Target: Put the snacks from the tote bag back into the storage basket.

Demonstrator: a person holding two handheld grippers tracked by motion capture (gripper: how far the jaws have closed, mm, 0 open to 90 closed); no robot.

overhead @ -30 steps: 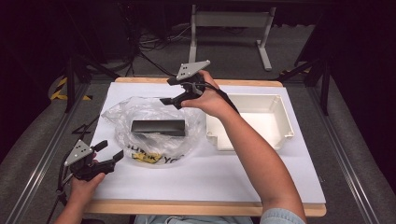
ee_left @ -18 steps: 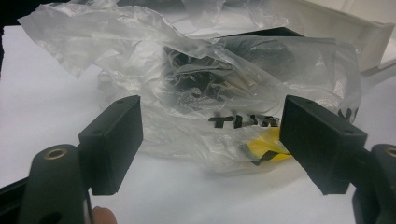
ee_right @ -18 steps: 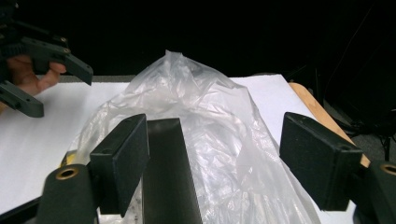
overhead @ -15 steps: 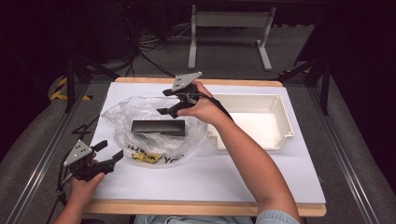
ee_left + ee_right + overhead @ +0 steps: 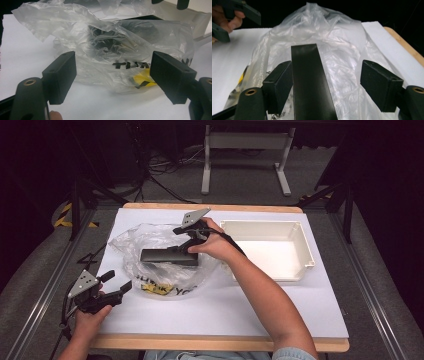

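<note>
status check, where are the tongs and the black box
Right tongs closing, astride black box, not gripping. Left tongs open, facing plastic bag. Bag under box.

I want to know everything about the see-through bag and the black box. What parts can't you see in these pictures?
- Yellow and black print on the plastic bag: crumpled folds break it up in the high view and the left gripper view.
- Black box: its near end is cut off by the bottom edge of the right gripper view.
- Whether the box lies inside the bag or on top: not clear.
- White tray floor: the forearm covers part of it in the high view.

bag (image 5: 105,50) print partly creased away
</note>
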